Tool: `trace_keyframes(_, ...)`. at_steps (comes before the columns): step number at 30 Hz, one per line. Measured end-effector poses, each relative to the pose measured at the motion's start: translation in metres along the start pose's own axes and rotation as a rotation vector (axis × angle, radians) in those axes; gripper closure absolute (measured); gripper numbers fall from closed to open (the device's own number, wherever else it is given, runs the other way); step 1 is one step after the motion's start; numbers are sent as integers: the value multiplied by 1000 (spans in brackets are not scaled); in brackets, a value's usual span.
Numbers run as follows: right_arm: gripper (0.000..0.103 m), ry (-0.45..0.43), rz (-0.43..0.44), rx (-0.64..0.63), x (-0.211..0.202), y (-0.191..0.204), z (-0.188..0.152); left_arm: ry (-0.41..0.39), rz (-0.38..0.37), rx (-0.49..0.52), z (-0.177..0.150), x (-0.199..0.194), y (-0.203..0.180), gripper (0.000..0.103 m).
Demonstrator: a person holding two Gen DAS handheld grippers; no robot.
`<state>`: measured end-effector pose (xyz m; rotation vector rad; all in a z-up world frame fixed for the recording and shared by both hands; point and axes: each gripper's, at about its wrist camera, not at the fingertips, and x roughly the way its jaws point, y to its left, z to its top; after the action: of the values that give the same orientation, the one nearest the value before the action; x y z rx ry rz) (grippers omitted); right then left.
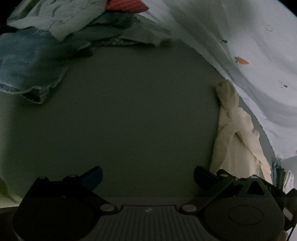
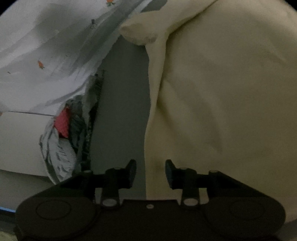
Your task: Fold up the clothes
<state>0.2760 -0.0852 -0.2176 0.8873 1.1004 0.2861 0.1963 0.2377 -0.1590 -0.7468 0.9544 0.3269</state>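
Observation:
A cream garment (image 2: pixel 222 92) lies spread on the grey surface (image 2: pixel 122 111) and fills the right of the right wrist view. My right gripper (image 2: pixel 150 173) hovers over its left edge, open. That edge shows in the gap between the jaws, and neither pad presses on it. In the left wrist view the same cream garment (image 1: pixel 235 133) lies bunched at the right. My left gripper (image 1: pixel 147 176) is wide open above the bare grey surface (image 1: pixel 139 111), with nothing between its fingers.
A pile of clothes sits at the far left: a denim piece (image 1: pixel 31 64), a grey patterned one (image 1: pixel 55 16) and a red one (image 1: pixel 126 5). A white sheet with carrot prints (image 1: pixel 259 55) runs along the right; it also shows as the sheet (image 2: pixel 37 55).

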Motion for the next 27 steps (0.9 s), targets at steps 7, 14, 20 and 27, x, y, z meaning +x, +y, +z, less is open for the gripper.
trace_keyframes(7,93,16,-116,-73,16,4,-3,7,15,-11,-2,-3,13,0)
trace_keyframes(14,99,11,8,-29,-14,-16,9,-2,-4,-19,-8,2,-7,0)
trace_keyframes(20,99,-16,63,-32,-55,-41,30,44,-40,24,-30,23,-56,0)
trace_keyframes(27,100,-24,14,-66,-96,-80,68,108,-40,110,-72,53,-126,0)
